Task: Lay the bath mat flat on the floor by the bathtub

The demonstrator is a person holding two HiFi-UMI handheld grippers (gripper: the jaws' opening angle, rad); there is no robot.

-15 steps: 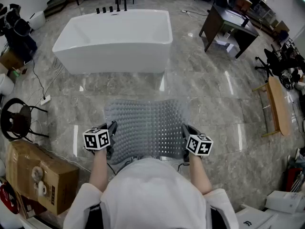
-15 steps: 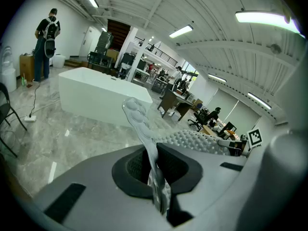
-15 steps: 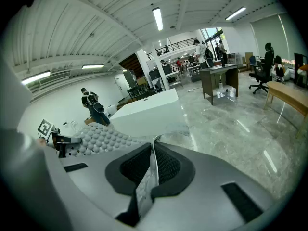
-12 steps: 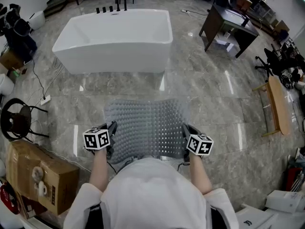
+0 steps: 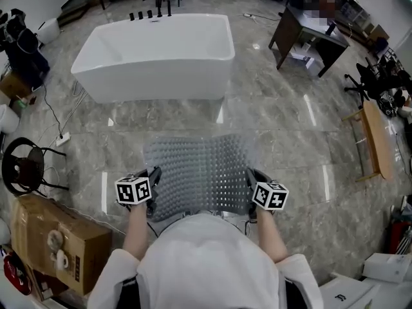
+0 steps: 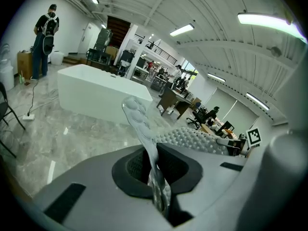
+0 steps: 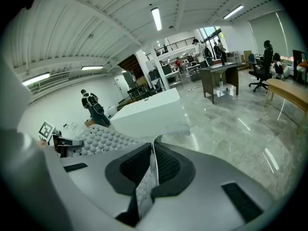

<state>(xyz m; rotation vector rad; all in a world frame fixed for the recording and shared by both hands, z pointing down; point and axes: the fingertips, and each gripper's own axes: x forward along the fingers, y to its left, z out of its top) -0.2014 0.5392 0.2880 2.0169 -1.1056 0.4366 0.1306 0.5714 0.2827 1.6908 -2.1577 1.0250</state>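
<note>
A clear, bumpy bath mat (image 5: 199,172) hangs spread between my two grippers above the marble floor, in front of the white bathtub (image 5: 154,55). My left gripper (image 5: 153,184) is shut on the mat's near left edge; the pinched strip of bath mat (image 6: 144,129) runs up between its jaws. On the right, my right gripper (image 5: 250,184) is shut on the near right edge, with the bath mat (image 7: 149,172) clamped between the pads. The mat's far edge curls toward the tub. The bathtub (image 6: 98,94) shows ahead in the left gripper view, and the bathtub (image 7: 151,113) in the right gripper view.
A cardboard box (image 5: 55,237) and a black chair (image 5: 26,166) stand at the left. A dark desk (image 5: 309,34) is at the back right, a wooden bench (image 5: 376,140) at the right. A power cable (image 5: 61,118) trails left of the tub. A person (image 6: 43,40) stands far off.
The view has shifted slightly; both grippers still hold the mat in about the same place, the left one a touch further right.
</note>
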